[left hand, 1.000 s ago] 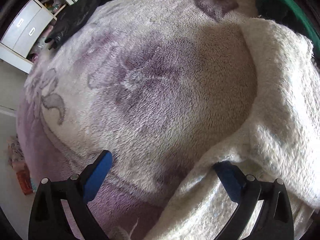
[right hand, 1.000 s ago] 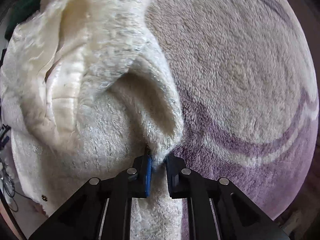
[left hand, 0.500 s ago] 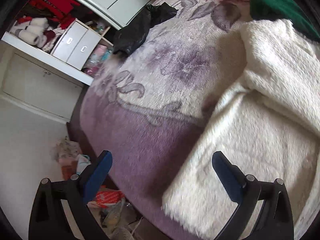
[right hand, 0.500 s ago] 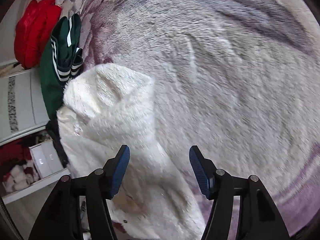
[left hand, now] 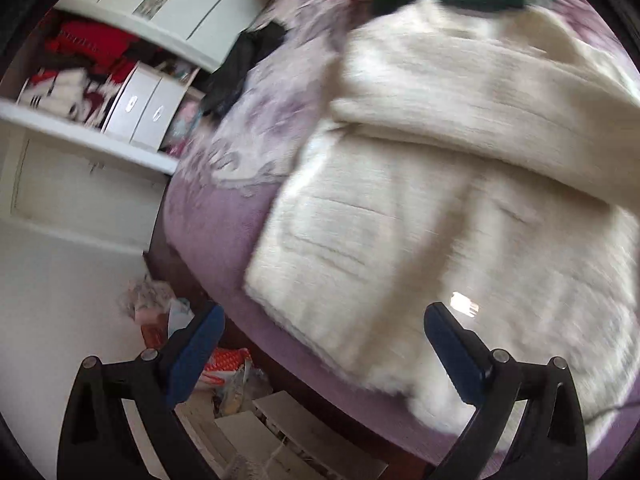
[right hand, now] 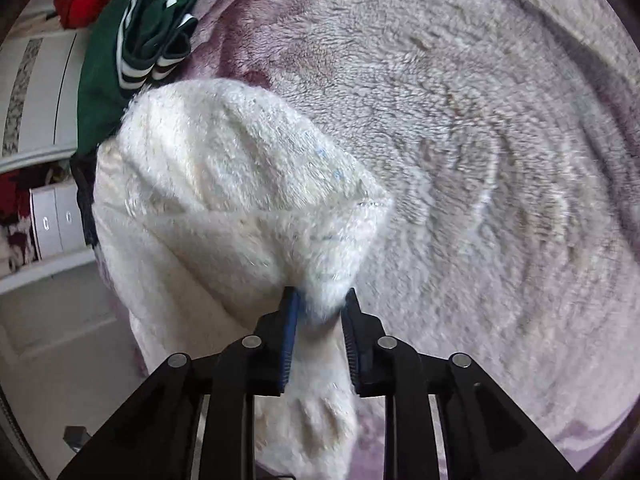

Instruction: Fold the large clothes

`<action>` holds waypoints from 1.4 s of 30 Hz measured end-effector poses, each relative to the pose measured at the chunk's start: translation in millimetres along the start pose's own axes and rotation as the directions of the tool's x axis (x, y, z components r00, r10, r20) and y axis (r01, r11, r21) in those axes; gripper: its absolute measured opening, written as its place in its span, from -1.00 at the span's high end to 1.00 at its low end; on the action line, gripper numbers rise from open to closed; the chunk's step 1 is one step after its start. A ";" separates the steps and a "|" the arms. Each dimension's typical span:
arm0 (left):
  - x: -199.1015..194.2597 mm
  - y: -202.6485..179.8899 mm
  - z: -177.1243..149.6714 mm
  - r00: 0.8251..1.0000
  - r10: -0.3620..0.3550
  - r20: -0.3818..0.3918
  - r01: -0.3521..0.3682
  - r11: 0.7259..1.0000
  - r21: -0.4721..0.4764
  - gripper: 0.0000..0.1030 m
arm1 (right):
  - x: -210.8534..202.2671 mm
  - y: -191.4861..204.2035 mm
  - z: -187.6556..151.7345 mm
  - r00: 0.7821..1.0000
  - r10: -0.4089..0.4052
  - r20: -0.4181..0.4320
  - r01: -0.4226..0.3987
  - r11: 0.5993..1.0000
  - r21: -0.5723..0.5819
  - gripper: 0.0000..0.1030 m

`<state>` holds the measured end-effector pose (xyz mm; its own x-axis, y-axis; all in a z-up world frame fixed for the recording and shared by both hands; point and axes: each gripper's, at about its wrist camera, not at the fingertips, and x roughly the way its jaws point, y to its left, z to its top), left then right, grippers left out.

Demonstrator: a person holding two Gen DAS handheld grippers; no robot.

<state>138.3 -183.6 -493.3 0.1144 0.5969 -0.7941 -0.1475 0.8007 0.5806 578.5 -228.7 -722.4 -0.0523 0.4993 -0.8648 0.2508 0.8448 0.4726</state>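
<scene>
My right gripper (right hand: 318, 304) has just been closing and now pinches a fold of the fluffy cream fleece garment (right hand: 224, 200) on the purple blanket (right hand: 480, 120), while my left gripper (left hand: 324, 344) hangs spread and empty above its lower edge; next I probably must grasp there.

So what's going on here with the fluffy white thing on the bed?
A person with a two-finger gripper in each hand is folding a cream fleece garment on a purple floral blanket. The right gripper has just been closing, and a bunched edge of the fleece is between its pads. The left gripper is wide open and holds nothing, above the garment's lower edge near the side of the bed. A green garment lies beyond.
</scene>
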 end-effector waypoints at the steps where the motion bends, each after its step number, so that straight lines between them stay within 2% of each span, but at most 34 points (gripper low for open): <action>1: -13.4 -21.3 -9.1 1.000 -0.014 0.006 0.014 0.999 0.044 -1.00 | -16.3 -6.8 -9.1 0.999 -0.039 -0.001 0.039 0.999 -0.029 0.27; 3: -37.2 -64.1 -28.5 0.999 -0.051 0.014 0.049 0.992 0.116 -1.00 | -45.5 -19.1 -24.7 0.996 -0.088 0.024 0.090 0.994 -0.062 0.02; 7: -68.3 -147.0 -65.8 0.994 -0.107 -0.005 0.105 0.963 0.248 -1.00 | -89.0 -53.4 -53.5 0.985 -0.167 0.040 0.170 0.983 -0.067 -0.04; 9: -71.5 -171.6 -75.0 0.991 -0.127 -0.032 0.131 0.953 0.274 -1.00 | -100.6 -78.1 -77.2 0.978 -0.204 0.030 0.206 0.977 -0.057 -0.10; 12: -75.1 -195.3 -83.8 0.984 -0.158 -0.081 0.175 0.936 0.304 -1.00 | -118.4 -126.1 -118.3 0.984 -0.177 -0.030 0.177 0.984 0.013 -0.12; 14: -77.8 -201.8 -84.6 0.985 -0.159 -0.062 0.171 0.932 0.319 -1.00 | -131.4 -152.6 -138.3 0.981 -0.190 -0.046 0.193 0.979 0.058 -0.15; 17: -65.6 -219.7 -84.8 0.993 -0.112 -0.027 0.114 0.921 0.372 -1.00 | -142.8 -190.0 -169.0 0.961 -0.270 -0.058 0.274 0.958 0.081 -0.41; 20: -38.7 -238.0 -85.8 0.997 -0.064 -0.029 0.071 0.912 0.405 -1.00 | -134.4 -214.6 -176.0 0.954 -0.287 -0.083 0.295 0.947 0.123 -0.41; 22: -22.1 -248.3 -88.6 0.999 -0.029 -0.030 0.039 0.907 0.418 -1.00 | -120.0 -213.4 -165.8 0.960 -0.270 -0.071 0.278 0.949 0.146 -0.41; 25: -20.6 -262.2 -95.3 0.997 0.013 0.071 -0.044 0.889 0.456 -1.00 | -94.1 -191.3 -142.0 0.979 -0.204 -0.016 0.204 0.970 0.133 -0.41; 28: -24.5 -261.9 -95.3 0.992 0.034 0.118 -0.085 0.885 0.457 -1.00 | -69.8 -169.9 -118.4 0.996 -0.089 0.017 0.087 0.990 0.110 -0.41; 30: -24.2 -252.3 -89.7 0.983 0.098 0.153 -0.155 0.893 0.423 -1.00 | -50.9 -154.1 -99.7 1.000 0.010 0.022 -0.012 0.996 0.089 -0.41; 32: -22.4 -234.2 -78.5 0.979 0.137 0.149 -0.183 0.916 0.357 -1.00 | -33.0 -138.6 -81.9 0.995 0.099 0.020 -0.100 0.993 0.069 -0.42; 35: -26.5 -211.0 -63.0 0.981 0.134 0.142 -0.171 0.941 0.293 -0.98 | -6.4 -113.3 -57.8 0.973 0.232 -0.007 -0.232 0.972 0.036 -0.81; 36: -30.3 -206.0 -59.1 0.980 0.131 0.151 -0.170 0.945 0.281 -0.96 | 2.8 -102.6 -49.9 0.963 0.268 -0.020 -0.267 0.963 0.020 -0.85; 37: -33.5 -202.3 -57.2 0.980 0.123 0.159 -0.164 0.948 0.275 -0.79 | 6.9 -93.6 -45.0 0.954 0.298 -0.024 -0.298 0.955 0.005 -0.85; 38: -36.0 -200.8 -56.2 0.981 0.108 0.160 -0.149 0.951 0.272 -0.47 | 10.1 -83.4 -40.7 0.944 0.329 -0.028 -0.330 0.944 -0.014 -0.89; 39: -37.9 -198.7 -56.3 0.983 0.094 0.158 -0.135 0.953 0.273 -0.28 | 14.2 -72.1 -37.2 0.931 0.363 -0.039 -0.364 0.931 -0.038 -0.98; 41: -45.0 -199.1 -58.1 0.988 0.037 0.151 -0.079 0.956 0.284 0.54 | 21.7 -54.7 -34.7 0.907 0.416 -0.062 -0.420 0.906 -0.060 -1.00; 42: -50.7 -200.8 -59.4 0.988 0.025 0.153 -0.069 0.955 0.289 0.62 | 28.1 -46.7 -35.1 0.893 0.443 -0.084 -0.449 0.891 -0.064 -1.00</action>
<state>103.8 -377.7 -580.2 0.2592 0.6177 -0.7425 0.1351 0.7380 0.6611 531.4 -247.4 -762.8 -0.0164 0.8361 -0.5483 0.1850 0.5414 0.8201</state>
